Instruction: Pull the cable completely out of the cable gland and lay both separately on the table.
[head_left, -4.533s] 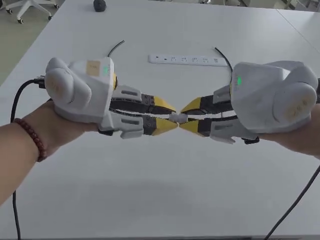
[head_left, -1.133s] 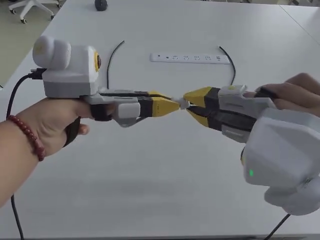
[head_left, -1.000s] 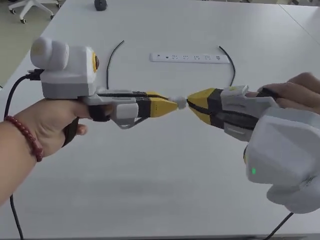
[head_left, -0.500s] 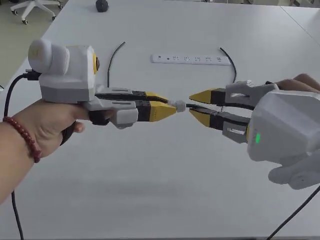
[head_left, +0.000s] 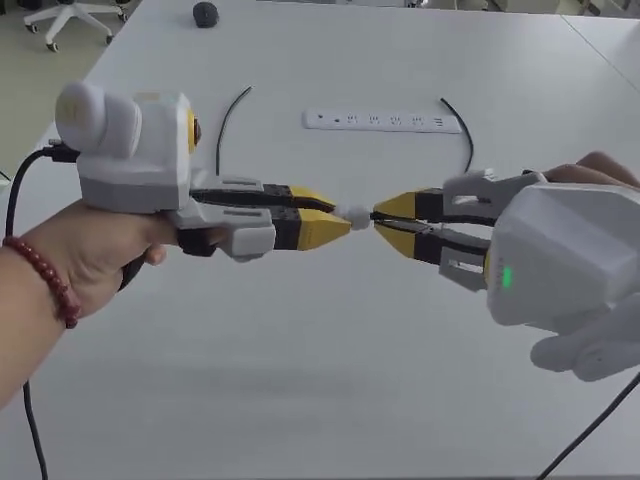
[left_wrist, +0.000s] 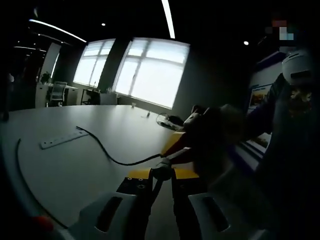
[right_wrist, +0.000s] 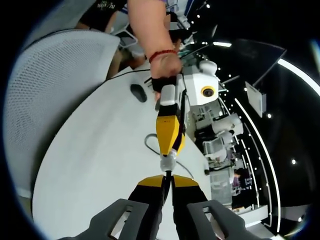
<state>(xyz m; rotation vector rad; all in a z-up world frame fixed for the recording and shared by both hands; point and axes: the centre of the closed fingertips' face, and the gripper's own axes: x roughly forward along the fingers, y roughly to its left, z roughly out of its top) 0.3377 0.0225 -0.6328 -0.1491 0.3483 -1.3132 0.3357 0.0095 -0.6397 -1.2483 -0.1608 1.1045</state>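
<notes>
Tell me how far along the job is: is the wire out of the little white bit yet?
Not yet. Done: the left gripper is shut on the white cable gland and the right gripper is shut on the black cable. In hand: both are held up over the table, with a short bit of cable showing between gland and right gripper, so they are joined. Left: pull the cable right out, then lay both down apart.
</notes>
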